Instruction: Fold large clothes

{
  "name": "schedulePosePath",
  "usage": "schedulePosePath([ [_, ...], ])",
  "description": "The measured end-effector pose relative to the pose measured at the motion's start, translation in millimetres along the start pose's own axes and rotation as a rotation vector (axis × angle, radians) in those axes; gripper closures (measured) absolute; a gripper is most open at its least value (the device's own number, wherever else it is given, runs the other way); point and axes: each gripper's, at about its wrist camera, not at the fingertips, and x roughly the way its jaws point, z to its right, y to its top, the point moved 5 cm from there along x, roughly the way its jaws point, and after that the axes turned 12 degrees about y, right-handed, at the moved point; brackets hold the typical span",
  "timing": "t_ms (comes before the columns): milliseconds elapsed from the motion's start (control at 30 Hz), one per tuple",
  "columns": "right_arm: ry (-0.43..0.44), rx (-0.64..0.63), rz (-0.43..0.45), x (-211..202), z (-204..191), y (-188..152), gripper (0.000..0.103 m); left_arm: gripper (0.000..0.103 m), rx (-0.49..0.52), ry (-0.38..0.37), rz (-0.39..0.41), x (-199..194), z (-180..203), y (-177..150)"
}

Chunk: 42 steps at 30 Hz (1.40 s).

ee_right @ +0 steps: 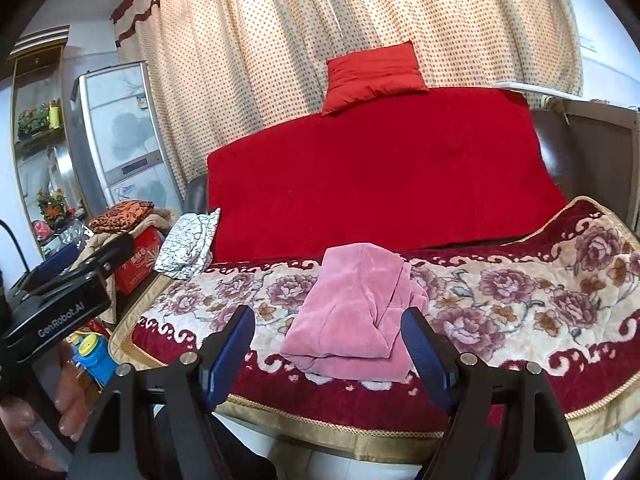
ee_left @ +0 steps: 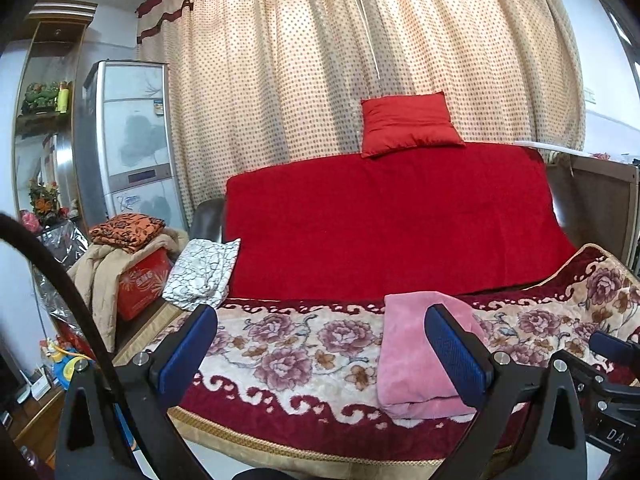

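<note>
A pink fleece garment (ee_right: pixel 352 312) lies folded into a thick bundle on the floral blanket (ee_right: pixel 520 292) near the sofa's front edge; it also shows in the left wrist view (ee_left: pixel 416 356). My left gripper (ee_left: pixel 320 340) is open and empty, held in front of the sofa edge, the garment behind its right finger. My right gripper (ee_right: pixel 330 344) is open and empty, its fingers either side of the garment's near end in the picture, held short of it. The left gripper's body (ee_right: pixel 60 304) shows at the left of the right wrist view.
A red cover (ee_left: pixel 392 216) drapes the sofa back with a red pillow (ee_left: pixel 408 122) on top. A black-and-white patterned cloth (ee_left: pixel 202 272) lies on the left armrest. A red box (ee_left: pixel 142 280) with piled clothes stands left of the sofa, a tall cabinet unit (ee_left: pixel 132 136) behind it.
</note>
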Motion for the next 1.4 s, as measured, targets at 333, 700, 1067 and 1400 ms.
schedulePosePath([
  [333,-0.007,-0.016,0.019,-7,-10,0,0.024,0.000,-0.008,-0.010,0.001,-15,-10,-2],
  [700,-0.004,-0.021,0.006,-9,-12,-1,0.024,0.000,-0.016,-0.019,0.004,-25,-12,0],
  [1067,-0.017,-0.031,0.031,-16,-13,2,0.024,0.000,-0.026,-0.021,0.023,-36,-15,4],
  [1400,-0.023,-0.020,0.031,-15,-8,-1,0.024,0.000,-0.022,-0.016,0.018,-34,-15,2],
])
